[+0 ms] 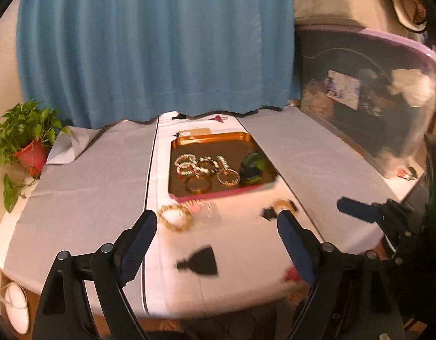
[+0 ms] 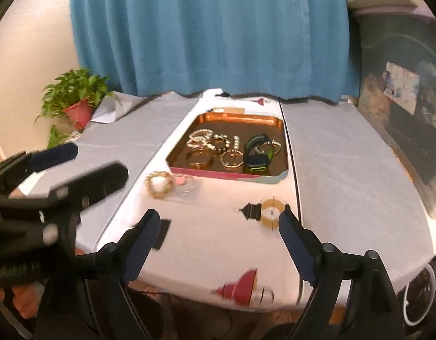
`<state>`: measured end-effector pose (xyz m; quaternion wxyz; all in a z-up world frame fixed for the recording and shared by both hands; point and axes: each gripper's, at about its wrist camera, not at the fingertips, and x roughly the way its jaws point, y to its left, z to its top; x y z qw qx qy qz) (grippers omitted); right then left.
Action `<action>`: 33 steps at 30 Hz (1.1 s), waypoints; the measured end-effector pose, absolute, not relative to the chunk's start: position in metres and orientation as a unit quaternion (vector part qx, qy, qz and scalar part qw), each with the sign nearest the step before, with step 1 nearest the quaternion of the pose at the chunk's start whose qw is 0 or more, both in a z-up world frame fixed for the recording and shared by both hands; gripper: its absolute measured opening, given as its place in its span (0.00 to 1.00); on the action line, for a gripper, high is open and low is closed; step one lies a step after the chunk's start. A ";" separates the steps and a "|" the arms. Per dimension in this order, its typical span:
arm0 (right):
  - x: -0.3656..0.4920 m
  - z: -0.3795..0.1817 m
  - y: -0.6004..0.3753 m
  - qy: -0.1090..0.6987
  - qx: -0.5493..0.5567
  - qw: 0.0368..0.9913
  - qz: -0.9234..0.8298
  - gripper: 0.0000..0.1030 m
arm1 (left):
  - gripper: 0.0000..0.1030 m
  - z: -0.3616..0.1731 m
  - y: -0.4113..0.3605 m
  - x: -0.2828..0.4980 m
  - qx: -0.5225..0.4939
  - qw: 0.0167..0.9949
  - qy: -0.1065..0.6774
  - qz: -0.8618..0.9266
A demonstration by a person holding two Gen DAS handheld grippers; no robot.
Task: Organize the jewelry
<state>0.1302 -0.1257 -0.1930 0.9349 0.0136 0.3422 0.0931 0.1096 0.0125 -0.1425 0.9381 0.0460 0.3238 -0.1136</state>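
While both grippers hover, fingers wide, empty | tray (image 2: 283,174) holds bracelets (image 2: 206,141), seemingly a watch (image 2: 257,153)

The table carries 1 copper tray (image 2: 283,123) holding about 6 bracelets (image 2: 206,141) and 1 green-and-black watch (image 2: 257,153), with 1 gold beaded bracelet (image 2: 159,184) and 1 amber bangle (image 2: 270,212) lying outside it, beside 1 potted plant (image 2: 76,99).

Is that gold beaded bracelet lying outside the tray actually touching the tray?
Apart. In the right wrist view the gold beaded bracelet lies on the tablecloth with a strip of cloth showing between it and the tray.
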 end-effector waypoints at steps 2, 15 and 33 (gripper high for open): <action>0.108 -0.177 -0.125 0.334 0.019 0.938 0.093 0.86 | 0.83 -0.127 0.019 0.088 0.009 0.939 0.324 -0.115; -0.013 -0.070 -0.116 0.254 0.004 0.965 0.069 1.00 | 0.92 -0.040 0.020 -0.016 0.000 0.964 0.244 -0.109; -0.012 -0.077 -0.110 0.259 -0.005 0.964 0.052 0.99 | 0.93 -0.062 0.017 -0.002 0.013 0.961 0.259 -0.101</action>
